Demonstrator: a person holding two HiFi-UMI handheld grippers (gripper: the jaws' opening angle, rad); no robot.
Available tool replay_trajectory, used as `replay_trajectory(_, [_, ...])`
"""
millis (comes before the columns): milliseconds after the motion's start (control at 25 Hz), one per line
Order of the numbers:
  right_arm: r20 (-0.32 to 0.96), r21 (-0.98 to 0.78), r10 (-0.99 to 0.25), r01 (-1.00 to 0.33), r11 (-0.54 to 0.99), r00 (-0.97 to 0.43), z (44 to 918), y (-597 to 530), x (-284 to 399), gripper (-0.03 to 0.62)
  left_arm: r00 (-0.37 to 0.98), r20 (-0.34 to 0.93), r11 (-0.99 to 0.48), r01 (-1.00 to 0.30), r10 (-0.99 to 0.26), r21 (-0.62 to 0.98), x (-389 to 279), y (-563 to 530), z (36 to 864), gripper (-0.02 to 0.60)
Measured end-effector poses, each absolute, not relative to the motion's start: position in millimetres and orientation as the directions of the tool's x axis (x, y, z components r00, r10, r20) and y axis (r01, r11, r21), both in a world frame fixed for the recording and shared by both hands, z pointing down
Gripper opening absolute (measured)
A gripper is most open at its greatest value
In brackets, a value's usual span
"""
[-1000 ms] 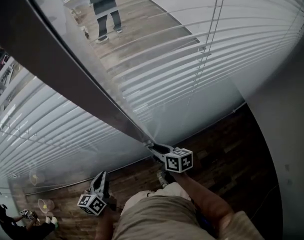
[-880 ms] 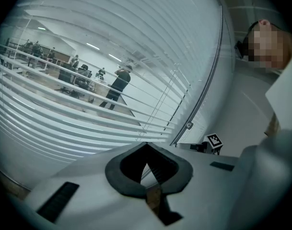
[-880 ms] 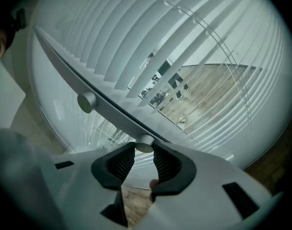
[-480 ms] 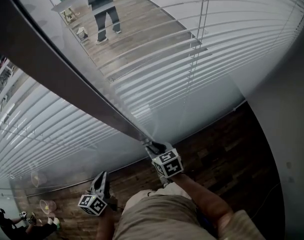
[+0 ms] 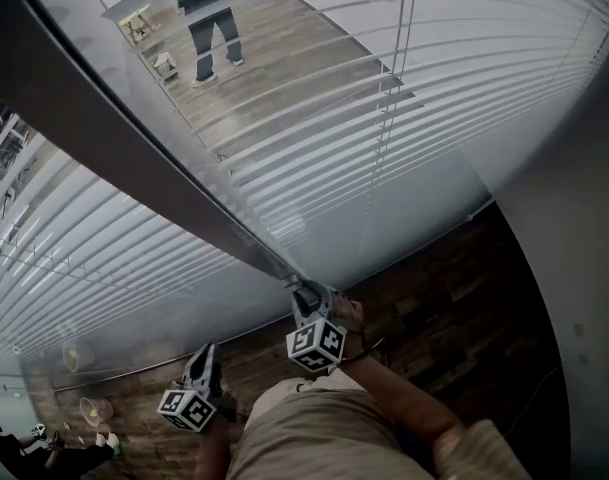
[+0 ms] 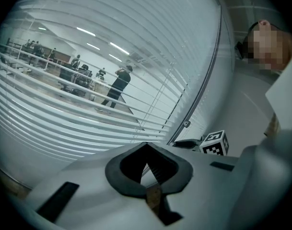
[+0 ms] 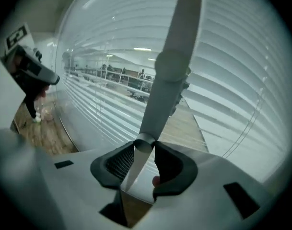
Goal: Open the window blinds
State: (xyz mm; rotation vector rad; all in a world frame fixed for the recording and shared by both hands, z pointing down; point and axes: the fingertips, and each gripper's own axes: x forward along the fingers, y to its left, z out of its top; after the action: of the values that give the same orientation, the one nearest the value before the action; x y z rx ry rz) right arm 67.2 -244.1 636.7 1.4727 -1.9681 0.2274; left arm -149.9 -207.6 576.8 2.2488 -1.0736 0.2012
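left gripper (image 5: 203,356) lower left, jaws together, empty | wand (image 5: 134,158) slants from upper left down to centre | right gripper (image 5: 302,293) centre, jaws just eased open slightly, clamped on wand end | blinds (image 5: 434,98) upper right, gaps between slats

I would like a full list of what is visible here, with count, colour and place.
blind slats: many, white, across the window
lift cords: two, white, down the right slats
wand: one, grey, from above into right gripper
floor: one, dark brown wood, below the window
person: one, dark clothes, beyond the glass
shorts: one, beige, bottom centre
left gripper: one, pale grey, low left, shut, empty
right gripper: one, pale grey, shut on wand, jaws just eased slightly wider
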Motion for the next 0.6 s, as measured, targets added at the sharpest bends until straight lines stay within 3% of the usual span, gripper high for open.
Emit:
replay_trajectory(200, [0.47,-0.326,-0.795,-0.912,0.248,-0.384,634,-239,82,0.17,0.654,0.391,-0.46,-0.745,-0.647,0.484,-151,-210,579,0.014])
replay_trajectory(360, [0.334,-0.716,-0.791,-0.684,0.141,-0.513,634,-236,84,0.173,0.653,0.4,-0.452,-0.745,-0.643,0.491,-150,-206,581,0.014])
replay_trajectory(480, [0.271,-0.847,-0.798,-0.528,0.069,-0.538,636,-244,81,0.173,0.66,0.394,-0.463,-0.74,-0.64,0.487,-151,-209,582,0.013])
replay_trajectory(600, [0.292,-0.84,-0.799,-0.54,0.048,-0.525,638,-249,81,0.127,0.663,0.39,-0.471,-0.738,-0.639,0.484,-151,-212,581,0.014])
